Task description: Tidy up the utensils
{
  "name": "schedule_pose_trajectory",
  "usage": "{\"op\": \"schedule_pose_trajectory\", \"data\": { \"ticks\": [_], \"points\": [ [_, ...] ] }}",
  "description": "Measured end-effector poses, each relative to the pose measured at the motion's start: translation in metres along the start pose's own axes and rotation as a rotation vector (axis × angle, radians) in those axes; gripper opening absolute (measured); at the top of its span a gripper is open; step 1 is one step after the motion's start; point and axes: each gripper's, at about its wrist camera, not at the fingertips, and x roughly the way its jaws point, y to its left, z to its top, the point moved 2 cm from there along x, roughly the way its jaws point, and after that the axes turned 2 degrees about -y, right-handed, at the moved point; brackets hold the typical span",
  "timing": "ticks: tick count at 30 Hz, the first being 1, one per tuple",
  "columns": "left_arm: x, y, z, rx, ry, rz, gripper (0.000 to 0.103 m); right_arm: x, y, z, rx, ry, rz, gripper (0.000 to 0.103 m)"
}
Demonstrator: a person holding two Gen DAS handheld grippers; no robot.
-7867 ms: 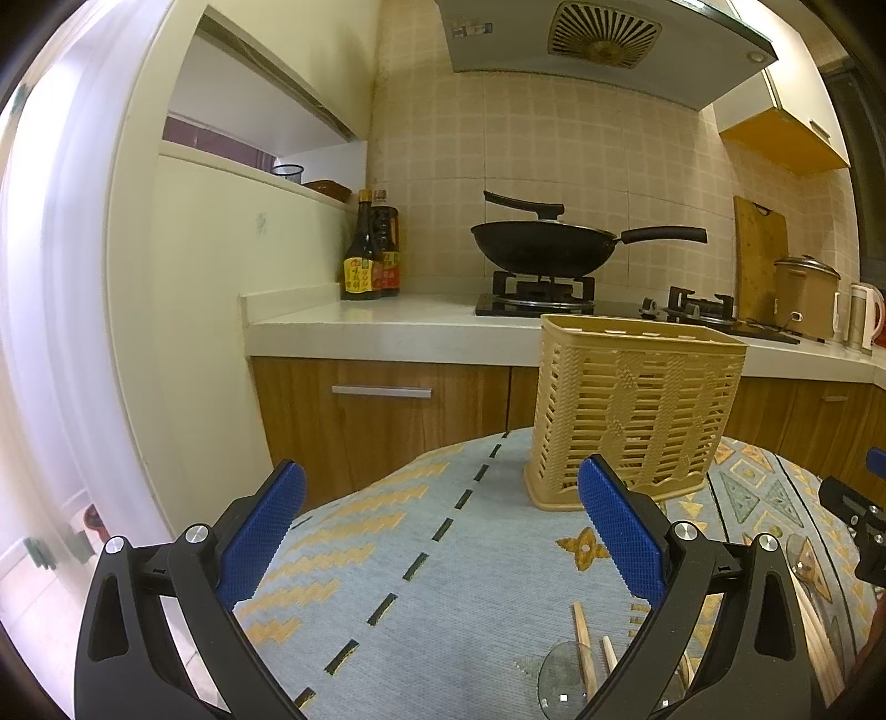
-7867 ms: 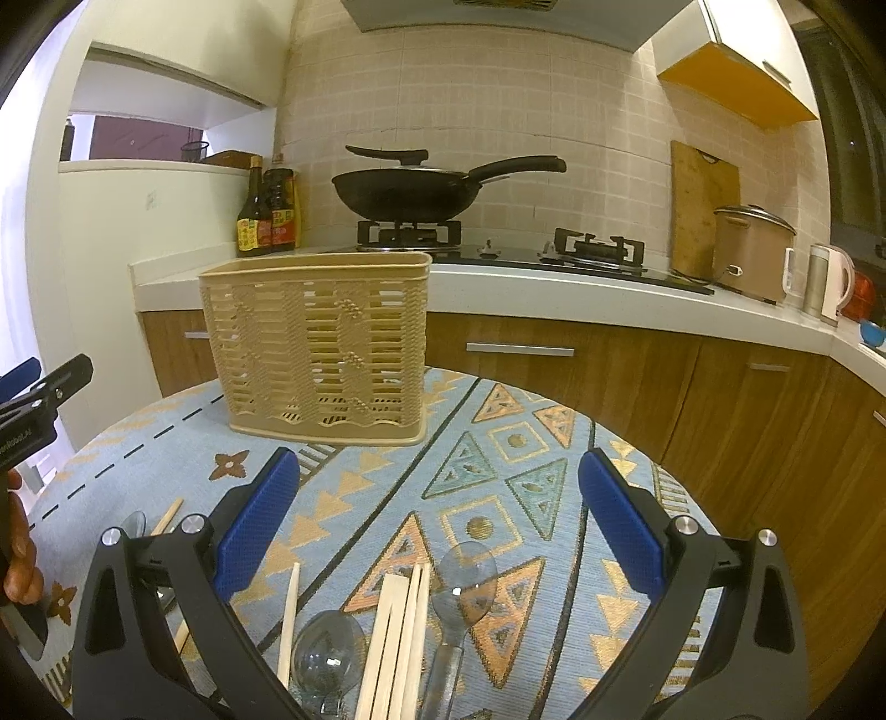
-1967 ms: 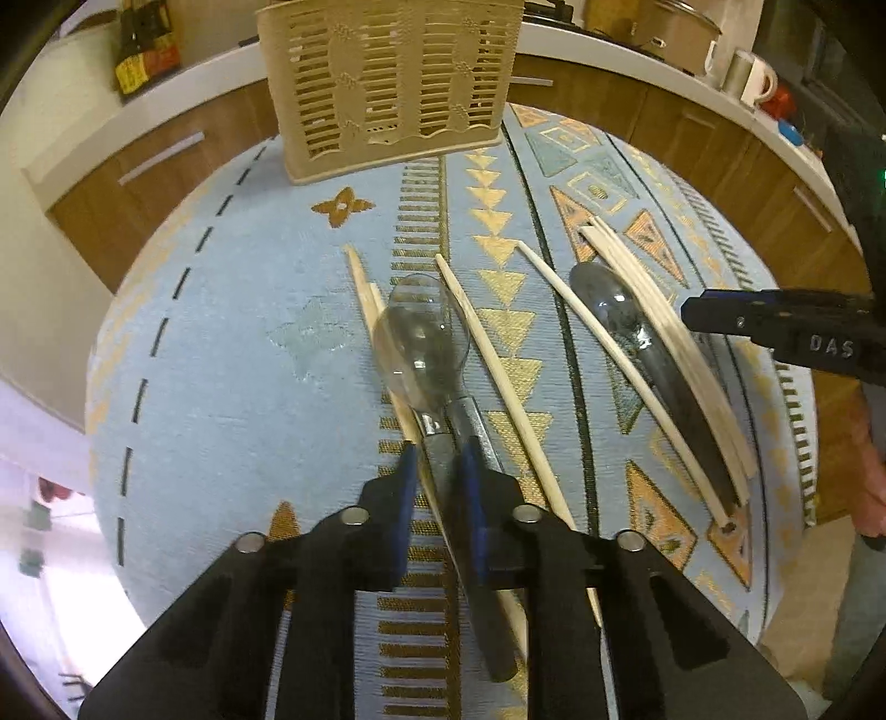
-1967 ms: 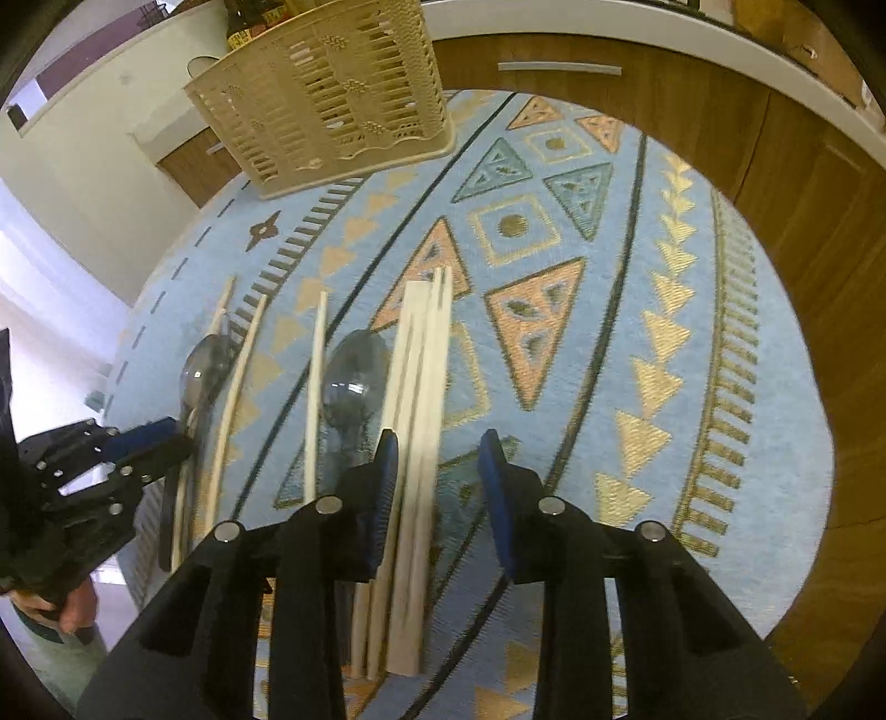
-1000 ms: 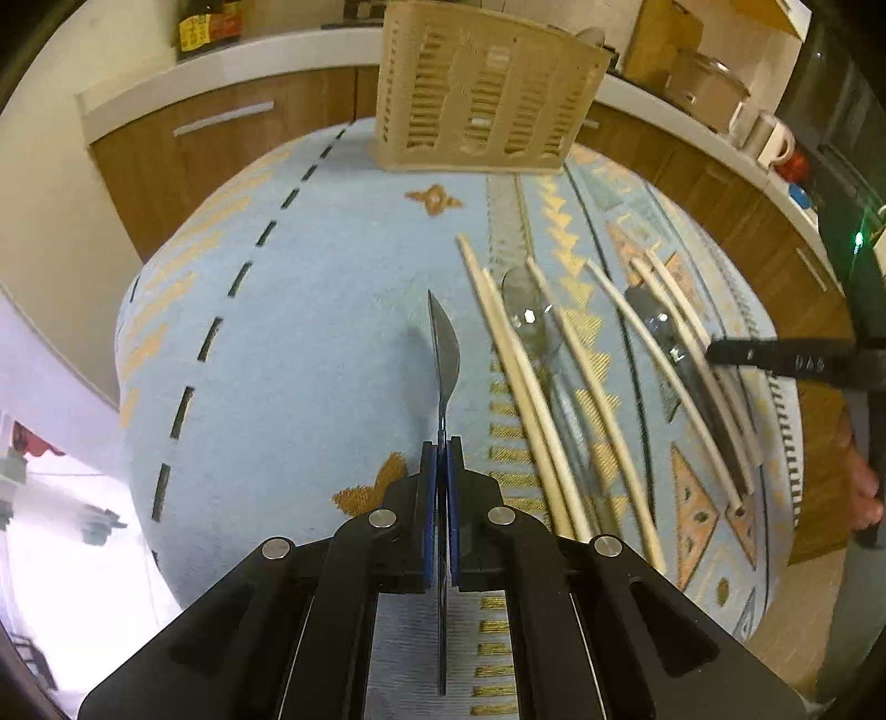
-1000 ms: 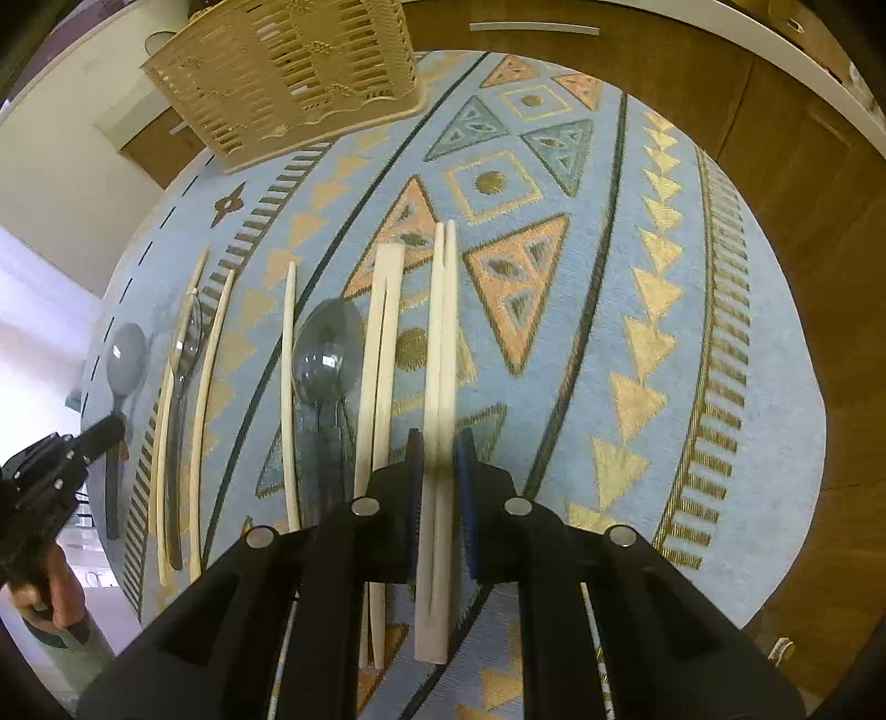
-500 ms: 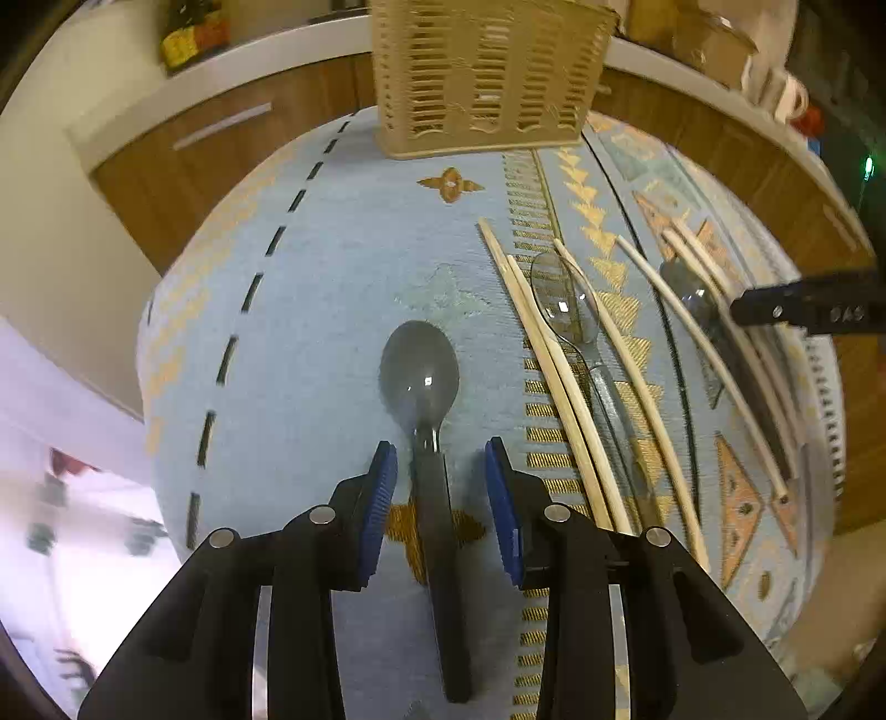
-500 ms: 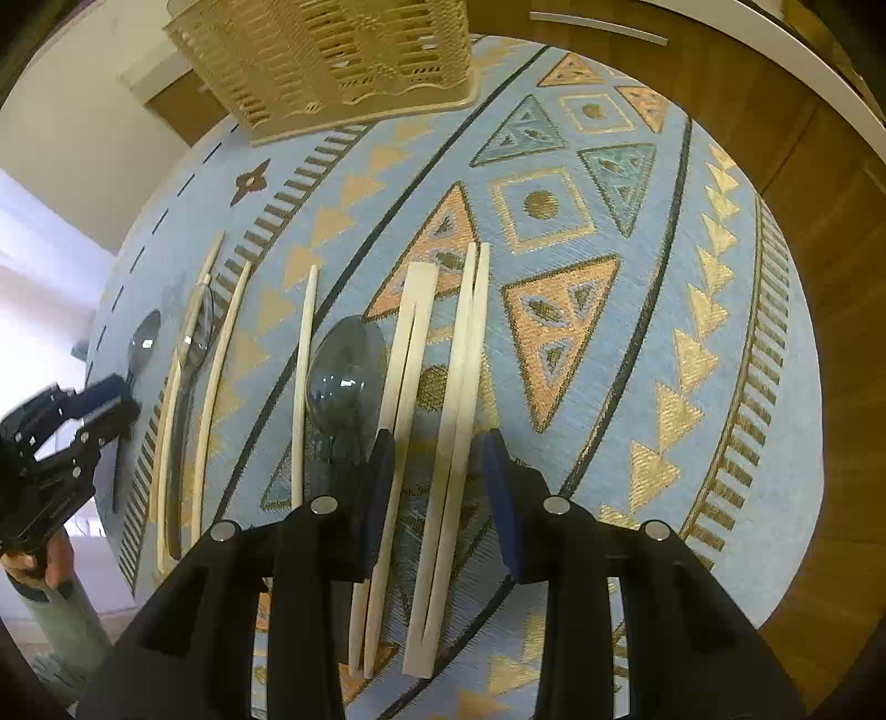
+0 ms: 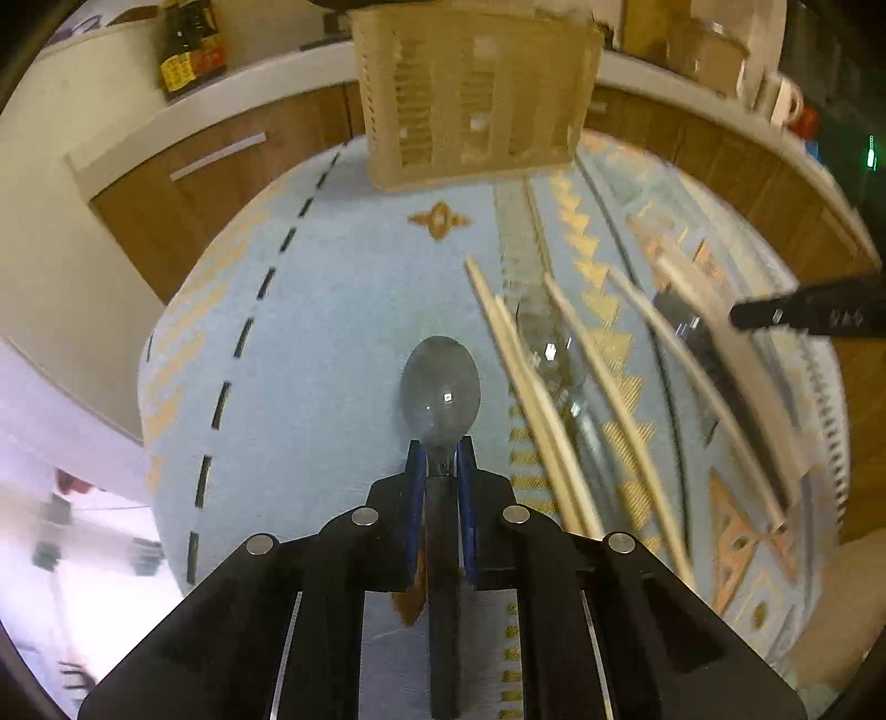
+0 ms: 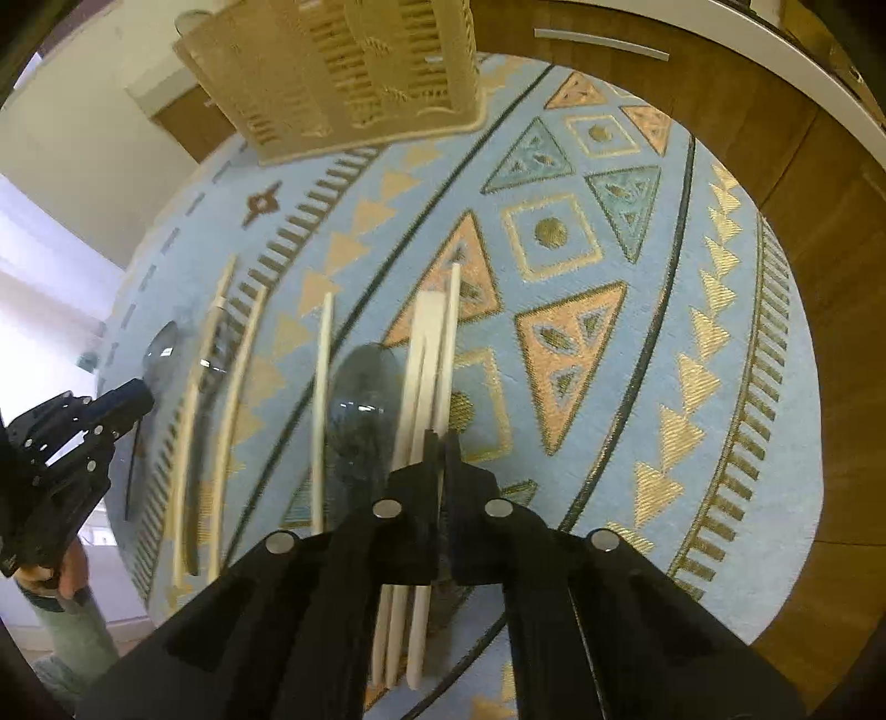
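On the patterned blue tablecloth lies a grey spoon. My left gripper is closing, its blue pads pressing the spoon's neck just behind the bowl. In the right wrist view, my right gripper is shut on a pale chopstick, the rightmost of a bundle. A clear spoon lies to the left of that bundle. The beige slatted basket stands upright at the far side of the table. Each gripper shows in the other's view: the left gripper and the right gripper.
More chopsticks and another clear spoon lie in rows between the two grippers. Wooden cabinets and a counter with a sauce bottle ring the round table. A person's hand holds the left gripper.
Half a second ago both grippers stood open, the left astride the grey spoon's handle and the right astride the chopstick bundle. Both have now closed. The views are tilted slightly.
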Motion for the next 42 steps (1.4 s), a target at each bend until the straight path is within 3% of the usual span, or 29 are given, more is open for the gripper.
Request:
{"op": "schedule_pose_trajectory", "data": {
  "ticks": [5,8,9,11,12,14,15,16,20,38,42],
  "points": [
    [-0.007,-0.003,0.007,-0.002,-0.033,-0.023,0.009,-0.016,-0.015,0.001,0.008,-0.063,0.040,0.000],
    [-0.006,-0.003,0.007,-0.014,-0.031,-0.039,0.009,-0.023,-0.024,0.000,0.011,-0.080,0.014,0.004],
    [-0.005,-0.003,0.007,-0.018,-0.028,-0.043,0.009,-0.022,-0.024,-0.001,0.011,-0.067,0.025,0.009],
    [-0.001,-0.002,0.007,-0.027,-0.022,-0.049,0.010,-0.018,-0.026,-0.006,0.011,-0.035,0.050,0.046],
    [0.001,-0.002,0.007,-0.028,-0.021,-0.053,0.010,-0.017,-0.024,-0.008,0.005,-0.046,0.055,0.049],
    [0.001,-0.002,0.005,-0.028,-0.021,-0.059,0.010,-0.016,-0.016,-0.012,-0.026,-0.053,0.010,0.047],
    [0.001,-0.002,0.005,-0.028,-0.021,-0.061,0.010,-0.014,-0.014,-0.013,-0.037,-0.046,0.002,0.044],
    [0.000,-0.002,0.005,-0.027,-0.022,-0.061,0.010,-0.015,-0.014,-0.018,-0.036,-0.038,0.005,0.032],
    [-0.001,0.002,0.005,-0.034,-0.030,-0.062,0.010,-0.005,-0.011,-0.020,-0.039,-0.013,-0.033,0.024],
    [0.001,0.011,0.001,-0.060,-0.032,-0.070,0.010,0.007,0.011,-0.029,-0.056,-0.012,-0.115,0.024],
    [0.000,0.009,0.003,-0.059,-0.040,-0.071,0.010,0.016,0.019,-0.018,-0.072,0.005,-0.143,0.024]
  ]
}}
